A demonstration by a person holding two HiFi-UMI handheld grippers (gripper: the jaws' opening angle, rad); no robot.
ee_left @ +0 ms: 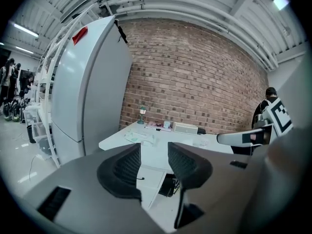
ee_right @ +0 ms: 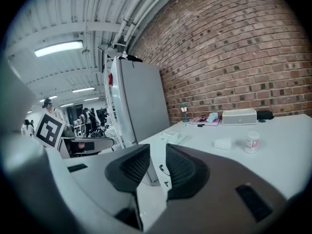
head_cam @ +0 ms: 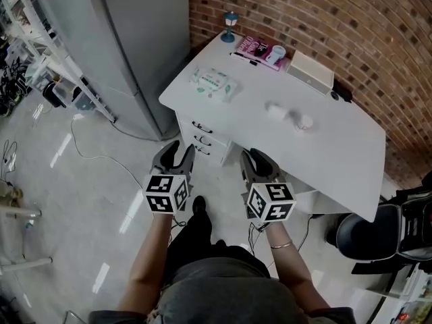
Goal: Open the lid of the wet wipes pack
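both claws are parted with nothing in them, left claw (head_cam: 178, 152) and right claw (head_cam: 259, 159) short of the white surface (head_cam: 337, 154). the soft white-and-green wet wipes pack (head_cam: 214, 84) lies by its far left corner, well apart from both. i'd pin the pack with one claw and lift the lid tab with the other. the flap side's too small to tell from here.

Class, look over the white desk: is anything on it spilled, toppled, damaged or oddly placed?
Nothing stands out. The white-and-green wet wipes pack lies flat near the left end of the white desk, the small white cup stands upright, and nothing looks spilled or broken.
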